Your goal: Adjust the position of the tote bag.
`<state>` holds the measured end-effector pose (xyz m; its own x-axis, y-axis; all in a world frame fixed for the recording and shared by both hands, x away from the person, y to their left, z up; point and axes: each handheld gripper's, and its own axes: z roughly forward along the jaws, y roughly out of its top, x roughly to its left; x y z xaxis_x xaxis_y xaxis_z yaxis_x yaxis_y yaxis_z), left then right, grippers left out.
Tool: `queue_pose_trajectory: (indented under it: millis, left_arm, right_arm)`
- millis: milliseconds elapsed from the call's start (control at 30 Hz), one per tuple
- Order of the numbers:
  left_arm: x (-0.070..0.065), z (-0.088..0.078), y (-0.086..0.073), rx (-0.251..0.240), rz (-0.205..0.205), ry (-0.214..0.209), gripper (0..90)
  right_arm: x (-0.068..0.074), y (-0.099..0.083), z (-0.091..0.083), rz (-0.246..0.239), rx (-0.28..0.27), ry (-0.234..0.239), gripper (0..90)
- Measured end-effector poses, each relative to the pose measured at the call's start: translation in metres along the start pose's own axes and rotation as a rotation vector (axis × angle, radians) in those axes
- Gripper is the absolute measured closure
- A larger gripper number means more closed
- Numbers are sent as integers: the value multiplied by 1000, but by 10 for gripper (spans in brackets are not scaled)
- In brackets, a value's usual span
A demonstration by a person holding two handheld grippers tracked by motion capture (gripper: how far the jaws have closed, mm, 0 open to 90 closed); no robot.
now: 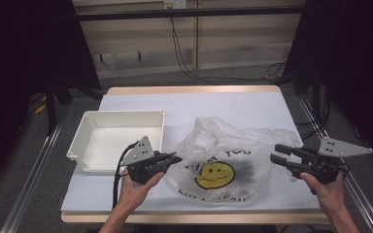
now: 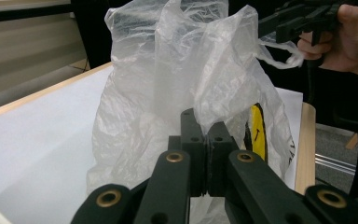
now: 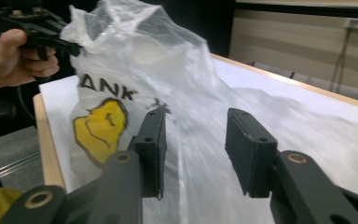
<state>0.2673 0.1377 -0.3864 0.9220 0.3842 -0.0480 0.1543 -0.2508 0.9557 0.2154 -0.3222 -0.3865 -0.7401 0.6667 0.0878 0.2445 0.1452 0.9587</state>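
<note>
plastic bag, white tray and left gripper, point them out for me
plastic bag (image 1: 213, 175): high view, on the yellow smiley face print.
white tray (image 1: 121, 113): high view, on its far rim.
left gripper (image 2: 206, 140): left gripper view, where its closed tips pinch the bag's film.

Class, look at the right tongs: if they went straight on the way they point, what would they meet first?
Most likely the clear plastic bag: the open right tongs point at its crumpled side, though depth is unclear.
</note>
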Motion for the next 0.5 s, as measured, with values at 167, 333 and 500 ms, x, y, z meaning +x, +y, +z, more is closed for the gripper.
queue_pose_trajectory:
  millis: [167, 333, 500]
  left_arm:
    - [2, -7, -7, -3, -26, 9, 890]
    - [2, -16, -9, -6, -28, 15, 888]
    - [-6, -21, -11, 8, -12, -7, 888]
  right_arm:
    - [-7, -2, -22, 3, -19, -72, 527]
    - [-12, 1, -35, 10, -38, -120, 460]
    - [-15, -2, -27, 25, -21, -129, 338]
